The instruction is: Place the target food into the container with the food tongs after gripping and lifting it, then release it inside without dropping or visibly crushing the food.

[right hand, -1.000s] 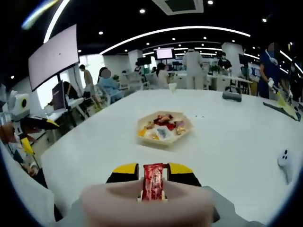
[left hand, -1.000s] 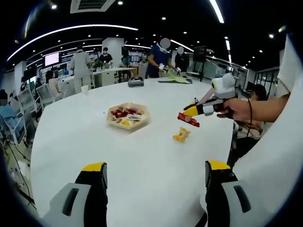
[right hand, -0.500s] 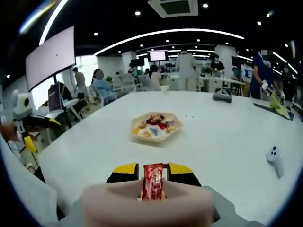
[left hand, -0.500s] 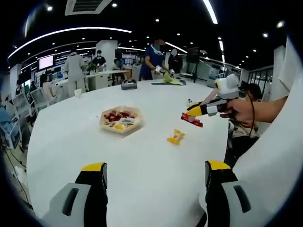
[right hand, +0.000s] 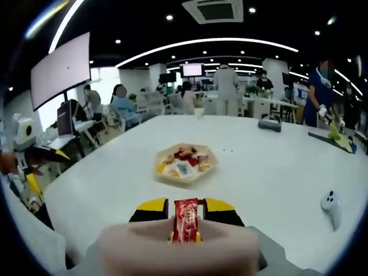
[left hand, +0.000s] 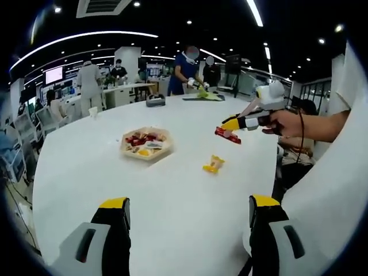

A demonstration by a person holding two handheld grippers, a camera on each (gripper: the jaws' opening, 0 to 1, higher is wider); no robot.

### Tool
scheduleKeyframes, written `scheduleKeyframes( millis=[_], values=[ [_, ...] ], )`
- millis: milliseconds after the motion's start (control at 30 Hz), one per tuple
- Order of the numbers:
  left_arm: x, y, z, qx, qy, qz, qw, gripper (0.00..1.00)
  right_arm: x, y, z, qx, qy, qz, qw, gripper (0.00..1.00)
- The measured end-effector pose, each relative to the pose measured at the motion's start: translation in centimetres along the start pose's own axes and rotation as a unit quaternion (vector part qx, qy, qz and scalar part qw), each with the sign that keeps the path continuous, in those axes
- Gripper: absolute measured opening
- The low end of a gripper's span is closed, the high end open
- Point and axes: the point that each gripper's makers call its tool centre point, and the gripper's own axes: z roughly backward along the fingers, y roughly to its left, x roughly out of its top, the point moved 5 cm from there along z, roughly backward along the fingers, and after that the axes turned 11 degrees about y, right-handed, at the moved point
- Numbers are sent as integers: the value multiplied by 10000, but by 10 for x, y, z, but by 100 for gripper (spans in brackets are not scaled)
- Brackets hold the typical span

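Right claw (right hand: 185, 217) grips a red packet (right hand: 185, 218), its lower end hidden; left claw (left hand: 187, 210) gapes.

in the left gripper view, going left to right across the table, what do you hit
snack tray → yellow snack packet → red snack packet held in the right gripper

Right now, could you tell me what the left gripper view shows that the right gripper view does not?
Left gripper view: a yellow snack packet lying on the white table, the left gripper with jaws wide apart, and the right gripper seen from outside, held above the table. Right gripper view: a white controller on the table and a close look at the red packet clamped between its jaws. Both: the hexagonal tray of snacks.
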Motion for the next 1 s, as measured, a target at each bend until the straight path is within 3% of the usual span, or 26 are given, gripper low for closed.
scheduleKeyframes(
  millis=[300, 1000],
  values=[
    [2, 5, 6, 202, -78, 156, 9996, 85, 29, -7, -15, 130, -93, 252, 9996, 23],
    [-19, 10, 28, 664, -48, 570, 9961, 89, 102, -9, -61, 408, -238, 807, 9956, 23]
  ],
)
